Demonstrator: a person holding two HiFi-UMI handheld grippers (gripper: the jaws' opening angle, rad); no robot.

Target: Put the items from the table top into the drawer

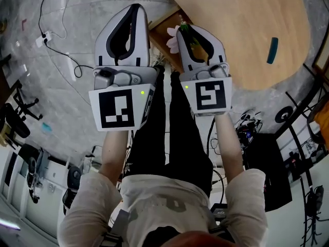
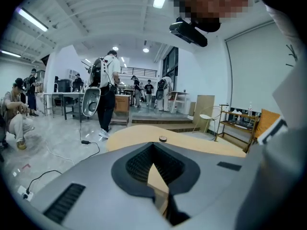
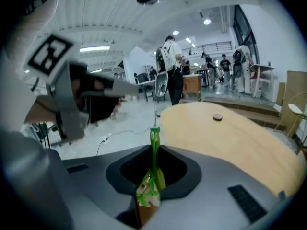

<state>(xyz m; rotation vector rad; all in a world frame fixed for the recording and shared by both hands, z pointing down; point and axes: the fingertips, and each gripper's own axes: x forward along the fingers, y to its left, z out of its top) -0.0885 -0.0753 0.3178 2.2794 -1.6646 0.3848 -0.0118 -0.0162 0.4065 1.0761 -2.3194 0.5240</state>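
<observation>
Where the pale grey floor [image 1: 61, 91] fills the left of the head view, a rounded wooden table [image 1: 241, 30] takes up the upper right, and the person's legs in dark trousers [image 1: 169, 133] run down the middle below the two grippers. The left gripper [image 1: 135, 7] is held over the floor beside the table's edge; its own view shows the jaws meeting at the tips with nothing between them. The right gripper [image 1: 184, 28] sits just beside it, jaws clamped on the thin green stem of an artificial flower [image 3: 154, 159], which stands up past the tips. In the head view its pale pink petals [image 1: 173, 41] show between the two grippers, over a brown wooden compartment [image 1: 160, 35] at the table's edge that looks like the open drawer. A small teal item [image 1: 272, 50] lies on the table top well apart from both grippers, and a small round disc [image 3: 217, 117] lies there too.
</observation>
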